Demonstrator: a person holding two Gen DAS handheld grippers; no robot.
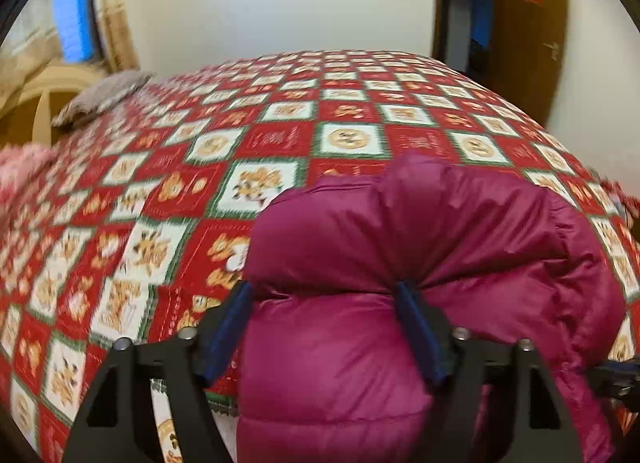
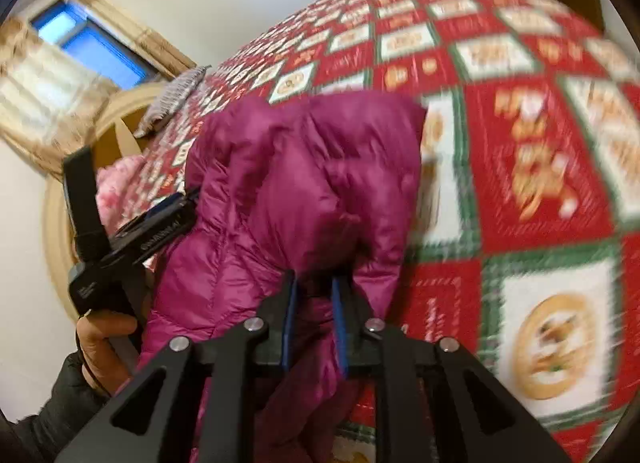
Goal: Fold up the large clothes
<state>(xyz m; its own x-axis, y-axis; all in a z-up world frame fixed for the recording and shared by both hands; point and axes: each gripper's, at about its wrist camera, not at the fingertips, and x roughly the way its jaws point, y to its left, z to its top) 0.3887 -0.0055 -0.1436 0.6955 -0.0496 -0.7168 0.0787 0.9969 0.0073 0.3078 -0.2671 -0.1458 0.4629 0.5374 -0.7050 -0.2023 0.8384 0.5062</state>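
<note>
A magenta puffy down jacket (image 1: 400, 247) hangs bunched between both grippers above the bed. My left gripper (image 1: 326, 295) is shut on a thick fold of the jacket, blue pads pressed into it from both sides. My right gripper (image 2: 314, 283) is shut on another fold of the same jacket (image 2: 304, 175), jaws close together. In the right wrist view the left gripper (image 2: 160, 223) shows at the jacket's left side, with the hand that holds it below. The jacket's lower part is hidden behind the grippers.
A bed with a red, white and green patterned cover (image 1: 280, 135) fills both views. A grey pillow (image 1: 100, 97) and a pink fluffy item (image 1: 20, 171) lie by the headboard (image 1: 48, 103). A curtained window (image 2: 92, 47) is at the left, a wooden door (image 1: 528, 31) at the right.
</note>
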